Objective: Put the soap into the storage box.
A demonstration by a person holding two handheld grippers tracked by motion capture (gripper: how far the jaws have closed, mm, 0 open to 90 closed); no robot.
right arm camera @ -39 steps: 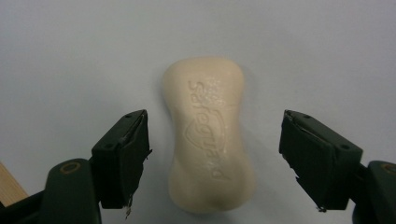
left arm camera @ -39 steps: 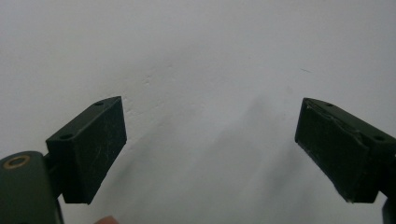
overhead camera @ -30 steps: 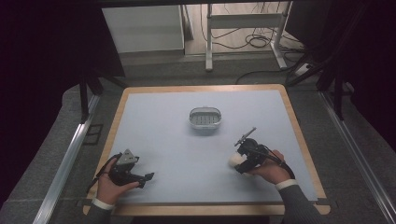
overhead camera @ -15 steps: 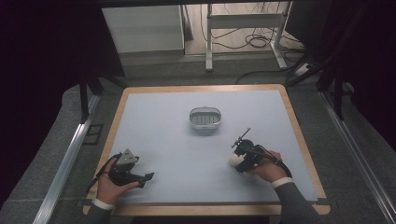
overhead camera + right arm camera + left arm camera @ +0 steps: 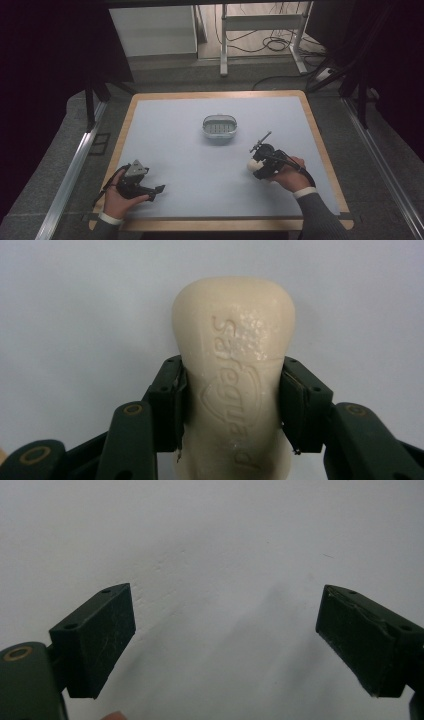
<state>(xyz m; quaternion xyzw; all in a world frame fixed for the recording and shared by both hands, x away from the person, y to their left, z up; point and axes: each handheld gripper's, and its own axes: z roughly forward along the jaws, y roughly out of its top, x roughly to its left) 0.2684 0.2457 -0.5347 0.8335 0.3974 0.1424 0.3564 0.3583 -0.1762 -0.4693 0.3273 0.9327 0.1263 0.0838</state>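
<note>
One cream bar of soap (image 5: 234, 375), rounded and waisted, carries embossed lettering that reads "Safeguard" above a shield. The right gripper (image 5: 232, 405) has its jaws clamped on the bar's narrow middle, near the worktop's (image 5: 170, 130) right edge. The left gripper (image 5: 225, 645), by the near-left corner, has wide jaws holding nothing.

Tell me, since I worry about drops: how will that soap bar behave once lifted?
The soap bar looks stiff, so it should keep its shape. Its smooth, slightly wet-looking face could slip between the pads of the right tool, which clamp its narrow waist. Its rounded ends suggest it may slide if pushed.
</note>
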